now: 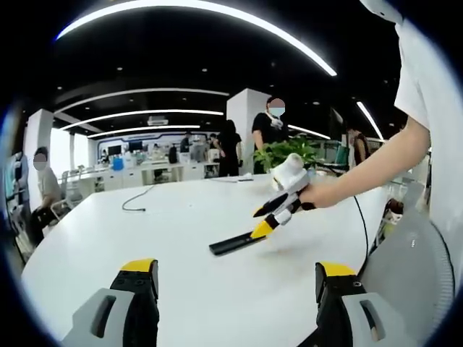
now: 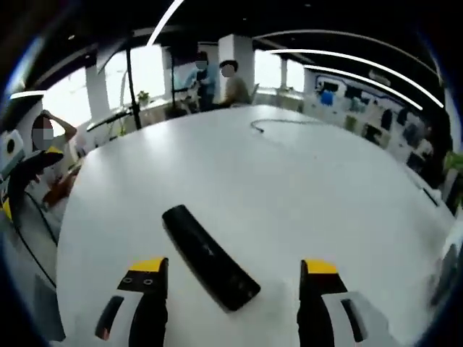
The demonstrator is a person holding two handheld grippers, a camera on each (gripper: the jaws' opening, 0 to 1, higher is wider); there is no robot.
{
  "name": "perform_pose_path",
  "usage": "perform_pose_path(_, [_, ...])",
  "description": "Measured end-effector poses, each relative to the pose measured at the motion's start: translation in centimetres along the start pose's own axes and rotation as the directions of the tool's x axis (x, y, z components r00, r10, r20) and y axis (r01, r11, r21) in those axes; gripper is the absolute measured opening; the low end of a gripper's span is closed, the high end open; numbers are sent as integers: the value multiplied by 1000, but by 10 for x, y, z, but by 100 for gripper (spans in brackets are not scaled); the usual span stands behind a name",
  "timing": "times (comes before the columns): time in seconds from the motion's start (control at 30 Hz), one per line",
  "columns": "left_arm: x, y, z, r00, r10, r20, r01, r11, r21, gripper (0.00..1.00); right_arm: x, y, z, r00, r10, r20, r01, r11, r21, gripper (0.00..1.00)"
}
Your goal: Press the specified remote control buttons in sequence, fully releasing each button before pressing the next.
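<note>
A black remote control (image 1: 235,243) lies flat on the white table (image 1: 145,238), a little ahead of my left gripper (image 1: 237,278), whose jaws stand wide apart and empty. A person's hand (image 1: 318,194) brings the right gripper (image 1: 261,221) in from the right, its yellow-tipped fingers angled down at the remote's right end. In the right gripper view the remote (image 2: 210,256) runs diagonally between the jaws of my right gripper (image 2: 233,273), closer to the left jaw. That gripper is open, and I cannot tell whether a fingertip touches the remote.
A thin dark cable (image 1: 137,201) lies on the far part of the table (image 2: 304,188). A potted plant (image 1: 289,150) stands at the back edge, with several people behind it. A grey chair (image 1: 405,260) sits close on the right.
</note>
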State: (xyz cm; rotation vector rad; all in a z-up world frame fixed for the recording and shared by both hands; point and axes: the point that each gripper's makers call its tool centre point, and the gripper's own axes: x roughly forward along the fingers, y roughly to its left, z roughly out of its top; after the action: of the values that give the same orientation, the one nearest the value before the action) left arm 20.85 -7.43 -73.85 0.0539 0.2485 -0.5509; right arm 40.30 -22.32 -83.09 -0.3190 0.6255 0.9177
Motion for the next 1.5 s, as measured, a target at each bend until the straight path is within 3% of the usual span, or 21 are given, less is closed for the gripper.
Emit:
perform_pose_path(0.3, [1,-4,-1,1000,-18,-7,18,1000,8,93,-17,10,6,998,-22,56,21,1000,15,80])
perform_pose_path(0.97, [-1,0,0,1000,6,1,-6,1000,4,93,-64,37,15,987,-85,136,85,996,9,85])
perform_pose_path(1.5, [-3,2,-2,1000,21,-5,-21,1000,-1,93,-85,63,11,982,-99,161,99,995,6,87])
